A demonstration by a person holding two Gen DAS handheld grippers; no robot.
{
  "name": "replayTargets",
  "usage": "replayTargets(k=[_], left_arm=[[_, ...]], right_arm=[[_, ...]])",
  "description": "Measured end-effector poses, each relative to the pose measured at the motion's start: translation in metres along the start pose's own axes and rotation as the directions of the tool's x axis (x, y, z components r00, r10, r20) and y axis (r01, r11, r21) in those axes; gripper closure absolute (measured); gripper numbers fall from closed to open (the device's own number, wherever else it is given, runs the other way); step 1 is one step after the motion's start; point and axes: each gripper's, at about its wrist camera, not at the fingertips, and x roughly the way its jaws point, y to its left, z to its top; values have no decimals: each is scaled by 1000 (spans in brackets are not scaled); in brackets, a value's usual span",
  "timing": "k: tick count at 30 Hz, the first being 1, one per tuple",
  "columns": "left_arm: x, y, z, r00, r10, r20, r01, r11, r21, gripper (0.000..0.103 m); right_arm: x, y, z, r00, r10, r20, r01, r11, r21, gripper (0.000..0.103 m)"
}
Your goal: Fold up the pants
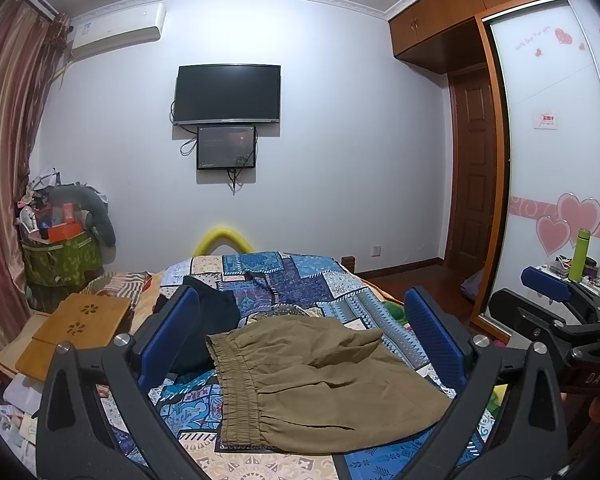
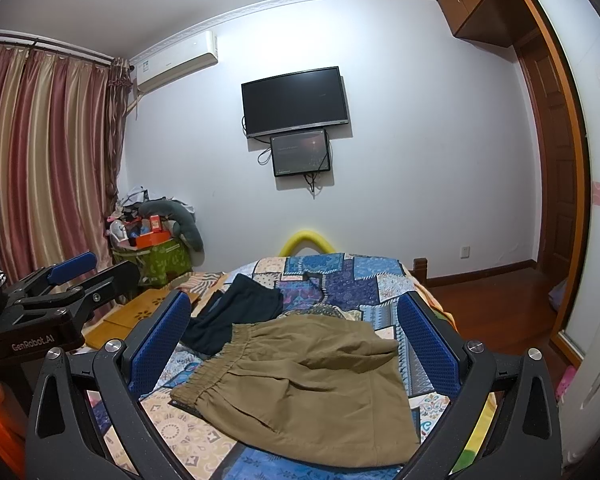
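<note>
The blue ribbed fingers (image 1: 436, 336) of the left gripper (image 1: 300, 332) stand wide apart and hold nothing, and the blue fingers (image 2: 428, 340) of the right gripper (image 2: 296, 336) are spread in the same way, also empty; both tools hang above the bed and do not touch the cloth. Between the fingers, in both views, lie the olive-brown cotton pants with a gathered elastic waistband (image 1: 324, 384), already doubled into a short block on the blue patchwork quilt of the bed (image 1: 300, 280), with the waistband (image 2: 208, 376) turned to the left side. The far right corner of the pants is a little lifted and wrinkled, so the block is not yet flat. To do this step well, I think each gripper should go down to one end of the same edge, close only on the upper layers, and carry the edge over low and evenly, so that the layers below do not slide. The dark navy garment (image 2: 236, 312) lies just beside the waistband, toward the left, and it should not be caught together with the pants. The light wooden folding tray (image 1: 76, 332) at the bed's left side is well apart.
</note>
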Motion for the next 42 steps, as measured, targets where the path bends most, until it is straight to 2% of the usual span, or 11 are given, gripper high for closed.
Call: replayTargets(k=[28, 33, 37, 42], left_arm=[[12, 6, -8, 1000, 18, -13, -18, 1000, -18, 0], [28, 12, -12, 999, 16, -50, -17, 999, -31, 0], [52, 21, -19, 994, 40, -105, -44, 999, -30, 0], [101, 42, -34, 971, 60, -232, -74, 996, -52, 0]], right_arm=[[3, -4, 0, 1000, -8, -12, 8, 1000, -1, 0], [11, -6, -3, 999, -20, -33, 20, 1000, 1, 0], [30, -17, -11, 997, -36, -75, 36, 999, 9, 0], [62, -39, -28, 986, -65, -152, 68, 998, 15, 0]])
